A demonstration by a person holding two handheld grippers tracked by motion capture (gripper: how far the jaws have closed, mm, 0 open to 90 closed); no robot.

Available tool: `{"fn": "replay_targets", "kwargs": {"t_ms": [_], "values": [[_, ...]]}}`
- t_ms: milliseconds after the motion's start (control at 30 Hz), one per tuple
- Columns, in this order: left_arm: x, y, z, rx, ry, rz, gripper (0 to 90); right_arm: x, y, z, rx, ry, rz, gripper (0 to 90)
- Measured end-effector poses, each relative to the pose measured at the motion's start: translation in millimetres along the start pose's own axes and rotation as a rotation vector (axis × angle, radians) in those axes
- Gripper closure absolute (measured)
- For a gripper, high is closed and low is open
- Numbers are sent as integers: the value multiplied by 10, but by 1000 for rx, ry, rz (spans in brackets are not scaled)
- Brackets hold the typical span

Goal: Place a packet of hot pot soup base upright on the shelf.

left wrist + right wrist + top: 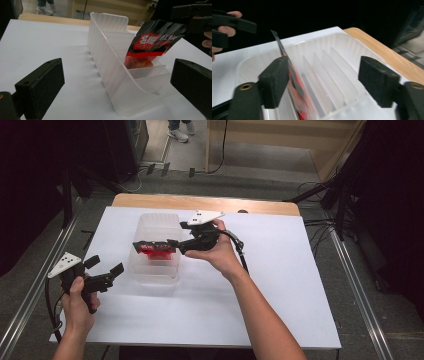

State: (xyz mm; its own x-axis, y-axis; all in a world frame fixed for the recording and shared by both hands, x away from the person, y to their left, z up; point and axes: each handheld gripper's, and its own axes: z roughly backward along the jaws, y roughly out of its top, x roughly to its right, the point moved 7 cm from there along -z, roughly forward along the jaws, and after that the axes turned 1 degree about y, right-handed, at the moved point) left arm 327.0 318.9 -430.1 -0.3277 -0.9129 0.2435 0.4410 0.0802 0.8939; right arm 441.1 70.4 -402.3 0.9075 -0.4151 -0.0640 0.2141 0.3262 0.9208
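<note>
Bench (280, 285) spreads white and bare on every side of the bin (155, 270), widest toward the near edge and to the right of it. The bin, clear plastic with upright dividers, stands left of centre, well in from every bench edge. A red-and-black packet (156, 251) stands on edge inside the bin, its top above the rim. Right claw (152, 243) hangs over the bin, jaws apart, one pad against the packet. Left claw (107, 270) waits just left of the bin, jaws apart, holding nothing.
</note>
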Motion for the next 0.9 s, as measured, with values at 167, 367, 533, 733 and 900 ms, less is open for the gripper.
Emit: {"fn": "replay_targets", "kwargs": {"t_ms": [167, 367, 533, 733, 900], "values": [[24, -2, -8, -1, -1, -5, 0, 89, -65, 184, 14, -46, -36, 159], [26, -6, -12, -4, 3, -10, 0, 193, -173, 401, 25, -110, -48, 142], [38, -6, -13, -5, 0, -16, 0, 278, -274, 578, 37, -142, -85, 141], [58, -8, -21, -5, -2, -24, 0, 333, -390, 757, 43, -170, -106, 140], [67, -12, -26, -5, -2, -24, 0, 381, -480, 912, 52, -203, -115, 141]]}}
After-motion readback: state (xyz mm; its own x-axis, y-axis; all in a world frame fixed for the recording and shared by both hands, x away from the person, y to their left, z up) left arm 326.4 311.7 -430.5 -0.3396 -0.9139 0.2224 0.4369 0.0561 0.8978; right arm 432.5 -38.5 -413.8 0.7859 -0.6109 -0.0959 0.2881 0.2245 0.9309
